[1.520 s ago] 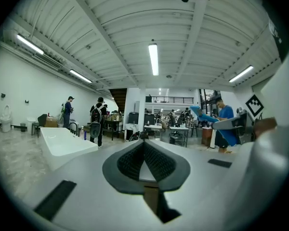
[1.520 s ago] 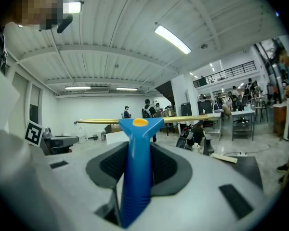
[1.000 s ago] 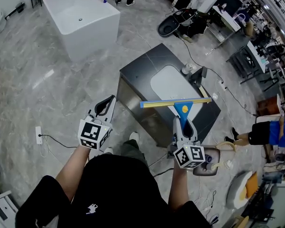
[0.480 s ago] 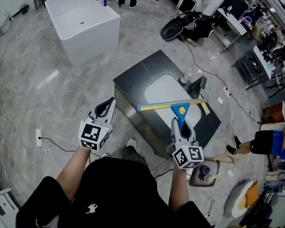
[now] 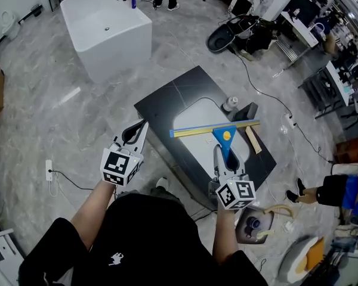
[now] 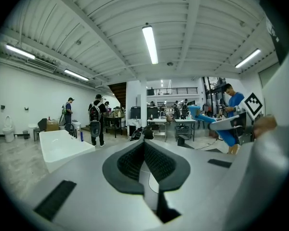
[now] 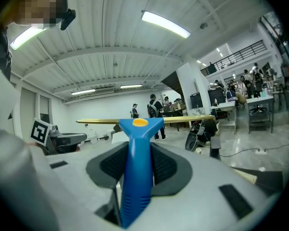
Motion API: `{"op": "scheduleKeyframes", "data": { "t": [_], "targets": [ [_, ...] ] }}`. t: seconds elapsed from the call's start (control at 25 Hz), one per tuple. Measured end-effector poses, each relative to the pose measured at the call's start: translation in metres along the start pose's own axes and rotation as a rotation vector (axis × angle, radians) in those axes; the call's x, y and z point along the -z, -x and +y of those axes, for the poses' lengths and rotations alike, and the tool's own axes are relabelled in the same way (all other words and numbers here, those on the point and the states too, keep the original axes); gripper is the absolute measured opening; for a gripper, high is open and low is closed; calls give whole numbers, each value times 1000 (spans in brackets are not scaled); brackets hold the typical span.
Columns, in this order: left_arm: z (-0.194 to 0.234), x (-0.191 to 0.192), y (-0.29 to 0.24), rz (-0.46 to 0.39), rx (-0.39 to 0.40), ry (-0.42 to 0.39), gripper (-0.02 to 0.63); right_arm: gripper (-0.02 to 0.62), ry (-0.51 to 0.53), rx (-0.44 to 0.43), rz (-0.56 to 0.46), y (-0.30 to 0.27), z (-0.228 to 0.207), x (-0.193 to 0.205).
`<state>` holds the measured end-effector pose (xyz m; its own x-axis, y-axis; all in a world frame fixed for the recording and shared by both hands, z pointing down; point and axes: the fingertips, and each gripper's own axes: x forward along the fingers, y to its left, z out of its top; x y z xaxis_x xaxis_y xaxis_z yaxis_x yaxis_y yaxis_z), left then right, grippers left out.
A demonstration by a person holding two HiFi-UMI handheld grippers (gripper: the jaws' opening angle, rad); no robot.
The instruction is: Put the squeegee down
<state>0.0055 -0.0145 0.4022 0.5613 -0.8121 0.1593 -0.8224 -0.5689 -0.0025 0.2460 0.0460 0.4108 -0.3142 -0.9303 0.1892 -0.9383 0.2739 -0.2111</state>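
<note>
Squeegee [image 5: 226,137] pinched by its blue handle in right tool [image 5: 225,159], blade level at 12 o'clock over the dark surface [image 5: 173,100], probably kept flat for setting down; left tool [image 5: 135,137], at 9 o'clock, pressed together, empty.

text: nothing readable anywhere tbh
left cube [image 5: 120,167]: just a black-and-white square pattern, no letters
right cube [image 5: 237,193]: same deal
shirt [image 5: 115,261]: tiny white logo, unreadable

A black short-sleeved T-shirt [image 5: 149,234] with small white logo [image 5: 114,260]; grey left tongs [image 5: 142,124] and right tongs [image 5: 222,154] bear black-and-white marker cubes [image 5: 120,167].
</note>
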Motion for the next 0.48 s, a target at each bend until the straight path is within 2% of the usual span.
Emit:
{"op": "scheduleKeyframes", "data": {
  "t": [0.48],
  "targets": [
    [-20,-6,-40,29,-57,-38,5,130,-16,-84,3,-27,-49,-7]
  ]
}}
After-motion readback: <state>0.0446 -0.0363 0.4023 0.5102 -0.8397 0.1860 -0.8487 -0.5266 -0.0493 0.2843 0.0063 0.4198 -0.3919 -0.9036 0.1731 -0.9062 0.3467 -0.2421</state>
